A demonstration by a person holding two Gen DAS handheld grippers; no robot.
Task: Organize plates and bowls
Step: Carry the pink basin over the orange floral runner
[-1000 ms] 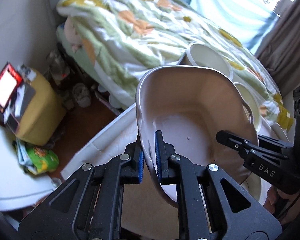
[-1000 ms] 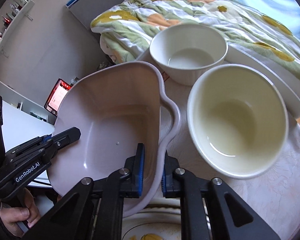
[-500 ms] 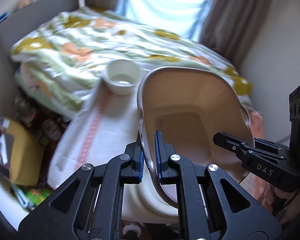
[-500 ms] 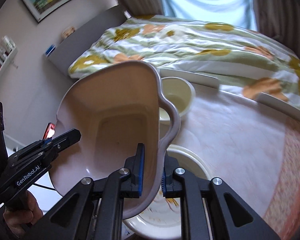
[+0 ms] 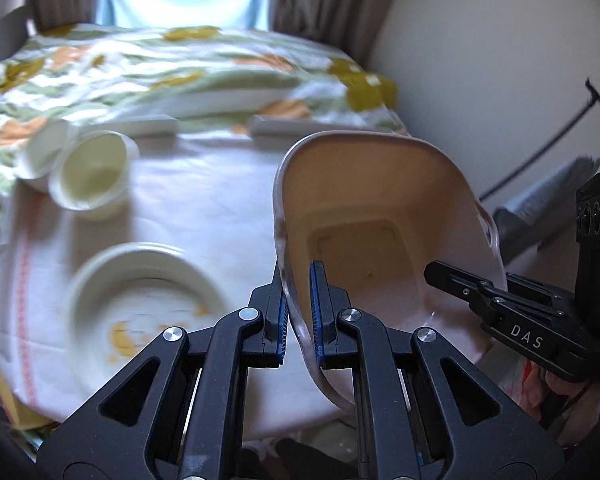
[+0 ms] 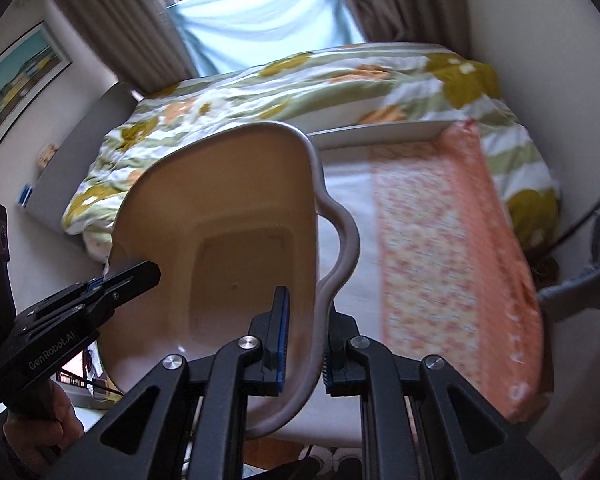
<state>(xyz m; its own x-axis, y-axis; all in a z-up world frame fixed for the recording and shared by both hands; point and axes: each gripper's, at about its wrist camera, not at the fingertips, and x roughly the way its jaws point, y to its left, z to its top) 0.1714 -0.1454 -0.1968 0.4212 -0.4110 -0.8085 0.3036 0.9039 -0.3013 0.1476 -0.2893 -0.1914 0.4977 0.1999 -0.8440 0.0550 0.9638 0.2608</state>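
Observation:
Both grippers hold one beige plastic basin (image 5: 364, 216) up in the air, tilted, its inside facing the cameras. My left gripper (image 5: 299, 312) is shut on its left rim. My right gripper (image 6: 303, 340) is shut on its right rim by the handle lip; the basin also fills the right wrist view (image 6: 236, 232). On the white-clothed table (image 5: 204, 200) below stand a white plate with yellow marks (image 5: 140, 300), a cream bowl (image 5: 92, 172) and a smaller white bowl (image 5: 40, 152) at the far left.
A bed with a flowered quilt (image 5: 160, 68) lies behind the table. An orange patterned cloth (image 6: 448, 248) covers the table's right part. A white tray (image 6: 372, 132) sits at the table's far edge. Curtains and a wall stand behind.
Both grippers have swung the basin to the right over the table. The bowls and plate have slid to the left of the left wrist view and out of the right wrist view.

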